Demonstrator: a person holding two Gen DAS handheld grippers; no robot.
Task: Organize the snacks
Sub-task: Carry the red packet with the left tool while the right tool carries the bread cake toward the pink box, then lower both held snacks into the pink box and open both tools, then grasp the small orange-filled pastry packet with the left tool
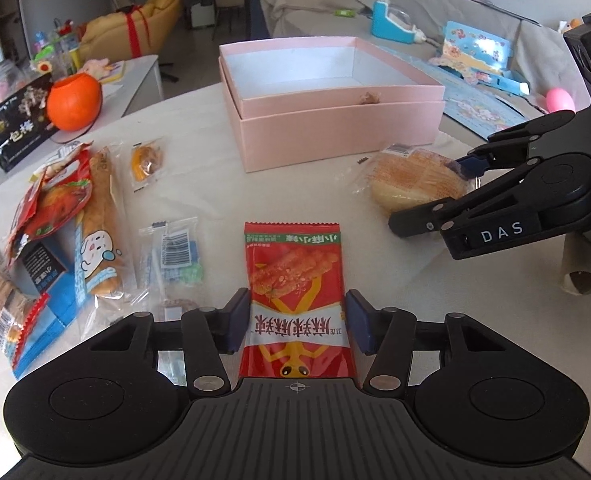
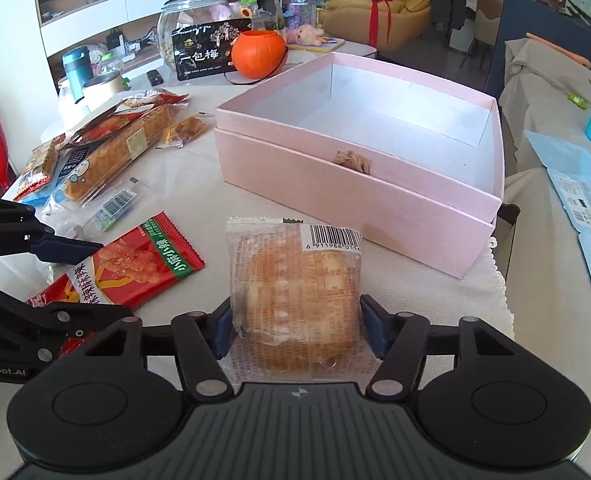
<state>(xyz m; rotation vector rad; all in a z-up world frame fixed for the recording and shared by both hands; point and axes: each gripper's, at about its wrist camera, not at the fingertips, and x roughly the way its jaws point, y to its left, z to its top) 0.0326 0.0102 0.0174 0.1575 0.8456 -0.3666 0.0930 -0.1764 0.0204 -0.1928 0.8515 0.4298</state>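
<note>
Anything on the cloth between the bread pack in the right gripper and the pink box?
Nothing. In the right wrist view, only bare white cloth lies between the bread pack and the pink box. The box is empty.

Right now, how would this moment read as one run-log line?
left gripper: straddling red snack packet | right gripper: around wrapped round cake | pink box: empty

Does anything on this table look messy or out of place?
Mostly the snack heap at the table's left: packets overlap at angles. The pink box holds no snacks yet. Nothing looks spilled or torn.
</note>
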